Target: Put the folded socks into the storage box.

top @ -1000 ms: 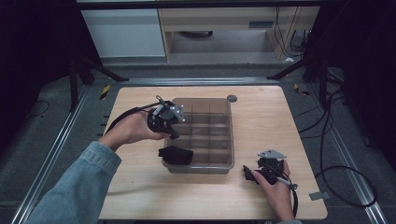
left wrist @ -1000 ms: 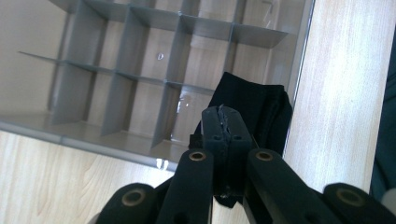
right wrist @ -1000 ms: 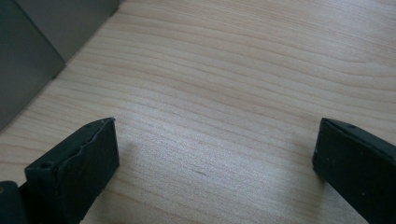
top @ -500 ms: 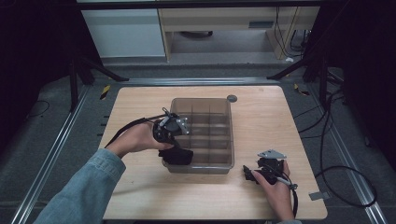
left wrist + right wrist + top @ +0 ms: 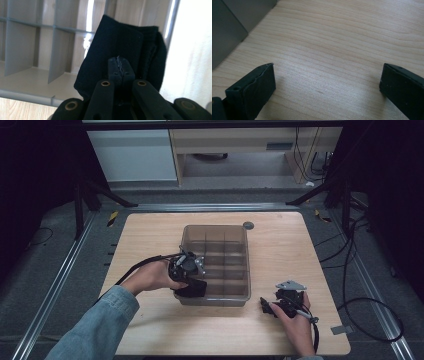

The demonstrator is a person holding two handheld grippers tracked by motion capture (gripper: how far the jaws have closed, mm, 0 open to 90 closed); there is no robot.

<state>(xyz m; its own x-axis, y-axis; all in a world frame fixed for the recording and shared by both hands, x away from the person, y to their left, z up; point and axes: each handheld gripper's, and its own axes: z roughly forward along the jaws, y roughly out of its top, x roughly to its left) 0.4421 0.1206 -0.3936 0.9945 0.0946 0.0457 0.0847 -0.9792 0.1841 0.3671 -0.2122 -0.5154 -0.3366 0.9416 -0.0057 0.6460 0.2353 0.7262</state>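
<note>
My left gripper (image 5: 192, 279) was at the near-left corner of the divided bin (image 5: 241, 232), its jaws pressed together on a piece of black cloth (image 5: 191, 289). In the left gripper view the two jaw tips met with almost no gap, and the black cloth (image 5: 120, 47) hung folded beyond them, a ribbed edge showing on its right side. The cloth lay over the near-left compartment of the bin, draped against the left wall; how far down it reached I could not tell. Behind the cloth the grey dividers (image 5: 56, 52) stood upright, with pale wood visible through the bin floor. My left hand (image 5: 150, 277) wrapped the gripper body, the sleeve (image 5: 95, 330) of blue denim coming in from the near-left, and the black cable looped back along the wrist. My right gripper (image 5: 270, 306) rested on the table (image 5: 150, 227) near the bin's near-right corner, well apart from the cloth, pointing left. Its jaws stood spread wide in the right gripper view, with bare wood grain between them and nothing held; a corner of the bin wall (image 5: 229, 27) showed at far left. A small grey disc (image 5: 248, 225) sat on the table just beyond the bin's far-right corner.
</note>
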